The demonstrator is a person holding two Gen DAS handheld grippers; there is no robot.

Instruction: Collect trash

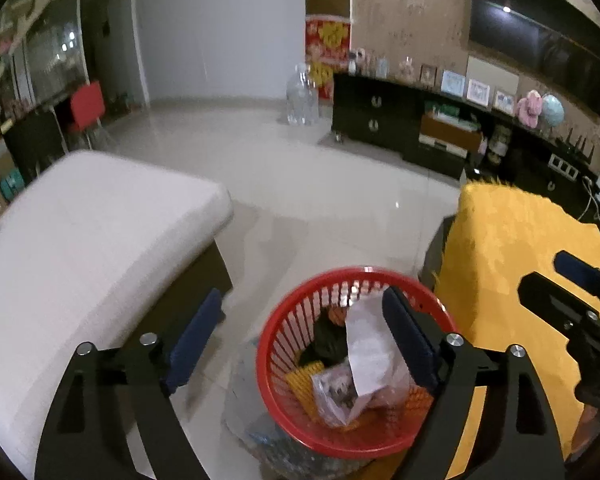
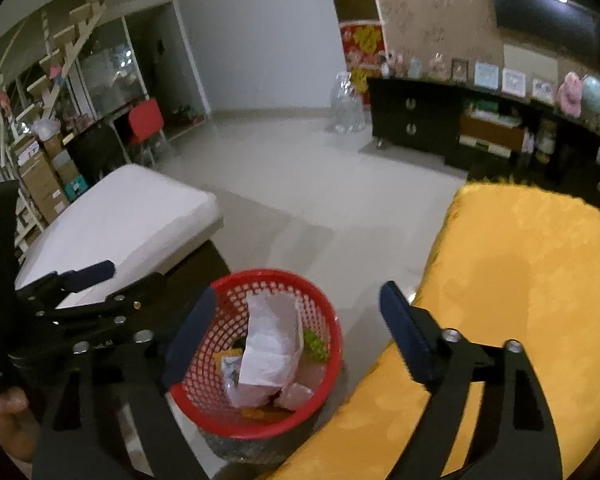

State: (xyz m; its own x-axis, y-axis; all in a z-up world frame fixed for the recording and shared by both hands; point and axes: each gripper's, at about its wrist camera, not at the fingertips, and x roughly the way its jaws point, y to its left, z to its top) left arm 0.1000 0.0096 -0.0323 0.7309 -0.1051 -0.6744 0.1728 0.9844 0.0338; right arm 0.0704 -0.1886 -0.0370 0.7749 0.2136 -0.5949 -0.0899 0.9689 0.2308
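A red plastic basket (image 1: pixel 268 344) (image 2: pixel 260 274) stands on the pale tiled floor between two pieces of furniture. Inside it lie a crumpled white paper (image 1: pixel 366 344) (image 2: pixel 272 344), a clear plastic wrapper (image 1: pixel 336 392) and some yellow, green and dark scraps. My left gripper (image 1: pixel 302 296) hangs above the basket's far rim, open, with nothing between its blue pads. My right gripper (image 2: pixel 299 291) is also open and empty, over the basket's right side. Each gripper shows in the other's view: the right one (image 1: pixel 580 280) at the right edge, the left one (image 2: pixel 92 276) at the left edge.
A white cushioned bench (image 1: pixel 80 240) (image 2: pixel 132 216) is left of the basket, and a seat under yellow cloth (image 1: pixel 520 240) (image 2: pixel 520 280) is right of it. Beyond lie open floor, a large clear water bottle (image 1: pixel 302 96), a black cabinet (image 1: pixel 380 116) and a red chair (image 1: pixel 86 106).
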